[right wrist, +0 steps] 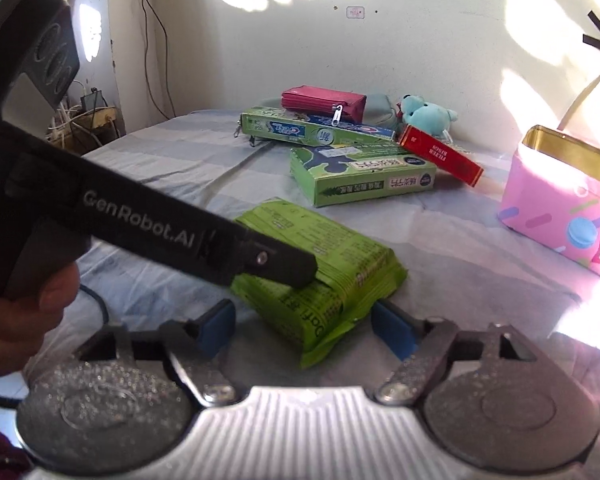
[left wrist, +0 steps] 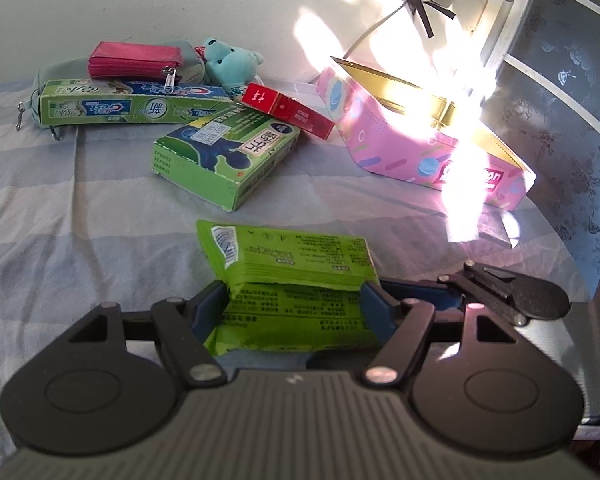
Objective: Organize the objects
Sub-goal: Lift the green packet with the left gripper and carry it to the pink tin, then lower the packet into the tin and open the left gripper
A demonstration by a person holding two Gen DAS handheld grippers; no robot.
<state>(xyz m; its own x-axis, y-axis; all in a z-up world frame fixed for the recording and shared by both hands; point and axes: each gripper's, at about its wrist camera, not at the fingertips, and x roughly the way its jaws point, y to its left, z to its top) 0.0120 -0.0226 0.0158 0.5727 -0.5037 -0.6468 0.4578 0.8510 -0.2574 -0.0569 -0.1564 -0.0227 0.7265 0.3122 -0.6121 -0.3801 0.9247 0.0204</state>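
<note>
A green snack packet (left wrist: 288,280) lies on the striped bed sheet. My left gripper (left wrist: 296,308) is shut on the green packet, its blue pads pressing both sides. In the right wrist view the same packet (right wrist: 332,264) lies just ahead of my right gripper (right wrist: 312,328), which is open and empty, with the packet's near corner between its blue pads. The left gripper's black finger (right wrist: 260,260) crosses over the packet there.
Farther back lie a green medicine box (left wrist: 228,160), a long green toothpaste box (left wrist: 128,106), a red cigarette box (left wrist: 288,110), a pink zip pouch (left wrist: 134,60) and a teal plush toy (left wrist: 230,64). An open pink tin (left wrist: 412,140) stands at the right in glare. A wall lies behind.
</note>
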